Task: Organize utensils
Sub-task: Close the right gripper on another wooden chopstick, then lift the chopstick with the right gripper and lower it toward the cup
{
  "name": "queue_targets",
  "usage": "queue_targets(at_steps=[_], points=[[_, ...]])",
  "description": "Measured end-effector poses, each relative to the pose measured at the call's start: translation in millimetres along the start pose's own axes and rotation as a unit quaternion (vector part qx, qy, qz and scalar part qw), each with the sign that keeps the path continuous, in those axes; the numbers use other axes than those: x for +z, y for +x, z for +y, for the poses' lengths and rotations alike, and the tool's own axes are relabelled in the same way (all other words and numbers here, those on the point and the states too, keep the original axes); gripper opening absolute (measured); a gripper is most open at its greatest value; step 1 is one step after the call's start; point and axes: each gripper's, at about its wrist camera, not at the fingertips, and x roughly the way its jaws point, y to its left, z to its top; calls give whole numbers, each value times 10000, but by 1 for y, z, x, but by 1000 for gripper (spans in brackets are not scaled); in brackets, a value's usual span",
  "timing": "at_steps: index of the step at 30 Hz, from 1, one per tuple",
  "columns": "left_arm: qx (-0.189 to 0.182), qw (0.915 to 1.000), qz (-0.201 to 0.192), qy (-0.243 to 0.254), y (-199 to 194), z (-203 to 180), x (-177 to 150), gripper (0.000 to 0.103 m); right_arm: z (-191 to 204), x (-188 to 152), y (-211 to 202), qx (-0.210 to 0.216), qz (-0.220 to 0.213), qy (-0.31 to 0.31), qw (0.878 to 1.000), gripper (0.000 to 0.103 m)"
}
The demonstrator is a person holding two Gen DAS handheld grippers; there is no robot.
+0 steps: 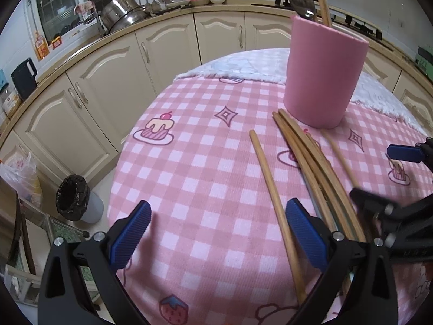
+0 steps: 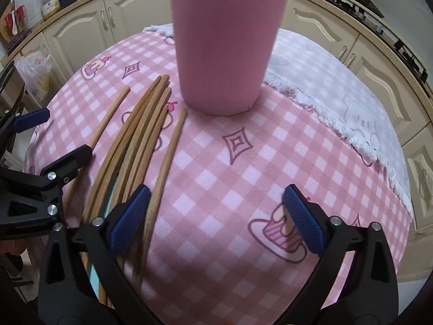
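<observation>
A pink utensil cup (image 1: 323, 73) (image 2: 226, 46) stands on the pink checked tablecloth (image 1: 205, 162) and holds chopsticks and a dark fork (image 1: 300, 1). Several wooden chopsticks (image 1: 316, 173) (image 2: 135, 135) lie in a loose bundle in front of the cup. A single chopstick (image 1: 276, 203) lies left of the bundle, another single chopstick (image 2: 167, 159) right of it. My left gripper (image 1: 217, 233) is open and empty, low over the cloth left of the bundle. My right gripper (image 2: 216, 216) is open and empty, just right of the bundle. Each gripper shows in the other's view.
Cream kitchen cabinets (image 1: 108, 81) and a counter with pots (image 1: 121, 13) curve behind the table. A white fleece cloth (image 2: 338, 89) covers the table's far right side. A bin with a black bag (image 1: 74, 203) stands on the floor at left.
</observation>
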Motion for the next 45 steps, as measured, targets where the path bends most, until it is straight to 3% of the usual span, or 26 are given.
queue_targets(at_steps=[3, 6, 8, 9, 12, 13, 14, 16, 22, 29, 36, 45], points=[[14, 9999, 88, 115, 5, -2, 8, 97, -3, 11, 5, 55, -14, 42, 10000, 62], [-126, 9995, 266, 117, 12, -1, 15, 95, 4, 19, 9, 110, -9, -14, 9999, 62], [-428, 9984, 362, 45, 15, 1, 17, 83, 10, 22, 11, 131, -23, -80, 9999, 58], [-494, 9980, 384, 43, 15, 1, 18, 80, 11, 23, 11, 161, -31, -131, 9998, 51], [-705, 9962, 417, 280, 10, -6, 21, 48, 18, 22, 9, 285, -18, -272, 9992, 21], [-757, 9956, 442, 342, 9, -8, 21, 30, 18, 20, 9, 337, -5, -297, 9990, 11], [-847, 9944, 484, 406, 8, -9, 22, 11, 16, 19, 8, 458, 17, -266, 9986, 9], [-972, 9927, 543, 457, 6, -9, 22, 5, 11, 16, 6, 722, 20, -196, 9972, 7], [-1062, 9932, 377, 278, -6, -1, 15, 5, -4, 4, -8, 1270, -287, 91, 9915, 6], [-1346, 9896, -403, -298, -42, 12, 21, 5, -17, -2, -48, 1788, -1142, 276, 9768, 6], [-1521, 9787, -1259, -562, -80, 14, 38, 5, -40, -5, -84, 2303, -2102, 720, 9474, 6], [-1665, 9666, -1841, -633, -99, 8, 60, 5, -63, 8, -112, 2444, -2818, 928, 9232, 6]])
